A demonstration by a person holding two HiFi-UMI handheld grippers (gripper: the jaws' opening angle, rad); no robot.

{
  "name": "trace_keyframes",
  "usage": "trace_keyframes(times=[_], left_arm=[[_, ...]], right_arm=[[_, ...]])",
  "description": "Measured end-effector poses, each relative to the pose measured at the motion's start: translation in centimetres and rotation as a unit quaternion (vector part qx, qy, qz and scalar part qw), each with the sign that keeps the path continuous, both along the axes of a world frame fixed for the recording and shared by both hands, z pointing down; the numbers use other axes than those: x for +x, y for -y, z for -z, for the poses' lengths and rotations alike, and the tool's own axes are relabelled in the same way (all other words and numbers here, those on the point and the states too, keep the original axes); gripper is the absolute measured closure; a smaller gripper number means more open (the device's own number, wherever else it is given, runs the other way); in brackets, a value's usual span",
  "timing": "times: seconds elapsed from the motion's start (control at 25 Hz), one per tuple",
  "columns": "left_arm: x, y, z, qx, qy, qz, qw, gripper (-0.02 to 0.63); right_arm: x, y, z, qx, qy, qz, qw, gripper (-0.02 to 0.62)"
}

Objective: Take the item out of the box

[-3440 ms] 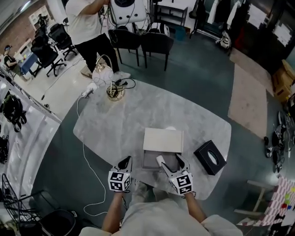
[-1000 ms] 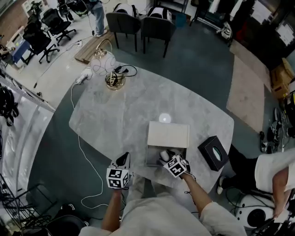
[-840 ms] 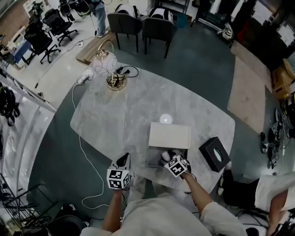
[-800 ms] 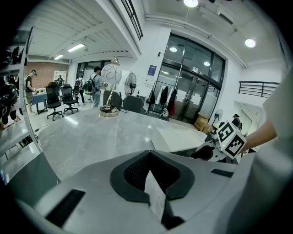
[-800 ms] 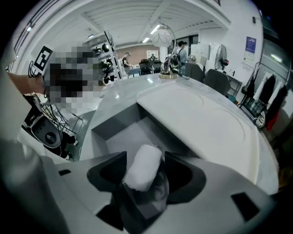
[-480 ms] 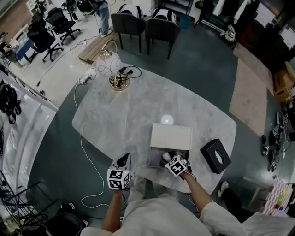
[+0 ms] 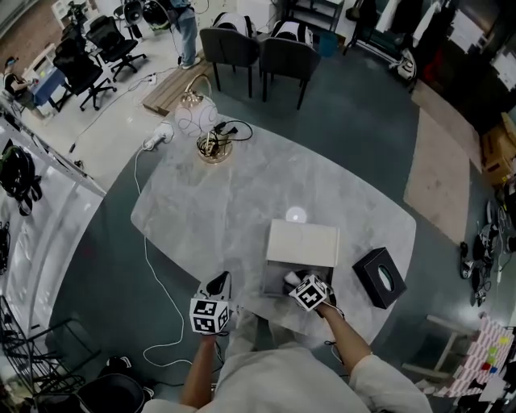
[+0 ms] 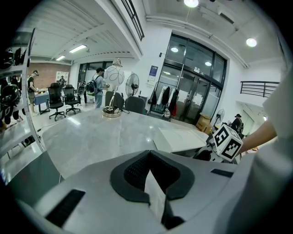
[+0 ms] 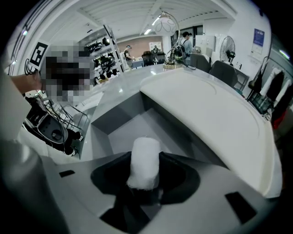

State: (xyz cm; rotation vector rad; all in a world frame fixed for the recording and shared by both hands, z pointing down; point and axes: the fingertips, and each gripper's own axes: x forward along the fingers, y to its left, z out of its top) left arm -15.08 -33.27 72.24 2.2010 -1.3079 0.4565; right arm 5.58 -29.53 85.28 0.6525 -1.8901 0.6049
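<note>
Two grippers are at the near edge of the table [image 7: 201, 210]. The left gripper [image 7: 218, 283] hangs over that edge, left of the box [image 7: 272, 284] and apart from it. Its jaws are closed together with nothing between them.

The right gripper [image 7: 297, 283] points down into the box from the near side. Its jaws are clamped on the item [image 9: 144, 165], a white, rough-surfaced roll standing upright between the pads. The item sits within the box's opening, over the grey floor; whether it touches that floor cannot be told. Nothing else shows inside the box.

The lid [image 7: 302, 244] is folded back on the far side and lies open, pale and flat. In the right gripper view it fills the space beyond the opening.

Just right of the box, near the table's right edge, sits a black tissue box [image 7: 379, 277], clear of the right gripper. At the far left corner stands a lamp [image 7: 211, 143] with a brass base and a white globe. Beyond the table's far edge are two dark chairs [image 7: 234, 47], and past them a person [image 7: 187, 24] stands on the pale floor.
</note>
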Motion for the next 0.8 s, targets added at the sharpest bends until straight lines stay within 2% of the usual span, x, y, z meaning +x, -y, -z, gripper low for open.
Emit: trace_keyframes(times=[0.44,0.8], left_arm=[[0.0,-0.5,1.1,0.012,0.005,0.001,0.9999,0.592],[0.6,-1.3,1.9,0.022,0.008,-0.002,0.9997,0.592]], right_arm=[[0.0,0.2,0.2,0.014,-0.010,0.006,1.000,0.414],[0.6,-0.1,1.9,0.044,-0.002,0.004,0.999,0.414]])
